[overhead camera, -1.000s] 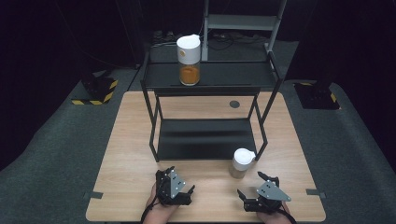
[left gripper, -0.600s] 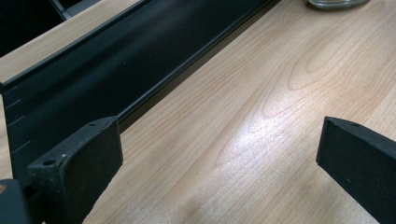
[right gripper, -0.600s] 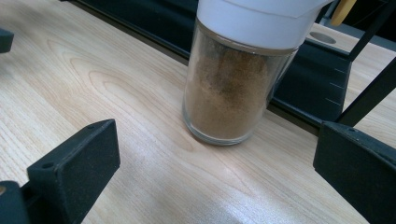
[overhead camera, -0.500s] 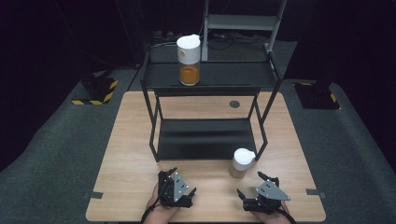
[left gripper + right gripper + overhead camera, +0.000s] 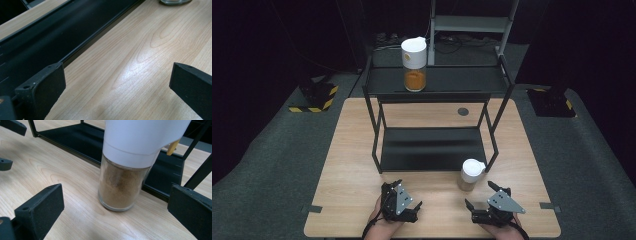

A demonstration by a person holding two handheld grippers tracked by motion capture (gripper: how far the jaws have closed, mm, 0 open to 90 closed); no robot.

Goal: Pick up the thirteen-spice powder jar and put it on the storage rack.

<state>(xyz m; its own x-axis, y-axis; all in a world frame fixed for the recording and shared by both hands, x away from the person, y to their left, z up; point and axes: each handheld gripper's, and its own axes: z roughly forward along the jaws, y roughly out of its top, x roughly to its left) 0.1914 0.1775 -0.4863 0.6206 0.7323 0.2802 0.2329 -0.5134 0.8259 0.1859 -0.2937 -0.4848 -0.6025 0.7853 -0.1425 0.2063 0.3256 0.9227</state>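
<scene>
A small glass jar (image 5: 471, 175) of brown powder with a white lid stands on the wooden table (image 5: 352, 170), just in front of the black rack's (image 5: 432, 149) lower shelf. My right gripper (image 5: 478, 194) rests open right behind it; in the right gripper view the jar (image 5: 125, 170) stands a little ahead of the gripper (image 5: 116, 197), between the lines of its spread jaws, untouched. My left gripper (image 5: 408, 194) lies open near the table's front edge, and the left gripper (image 5: 117, 77) has bare wood between its jaws. A taller jar (image 5: 413, 70) of orange powder stands on the top shelf.
The two-tier black rack takes up the table's middle; its lower shelf (image 5: 37, 47) runs along the left in the left gripper view. A dark round disc (image 5: 463, 111) lies on the table behind the rack. Dark carpet (image 5: 272, 150) surrounds the table.
</scene>
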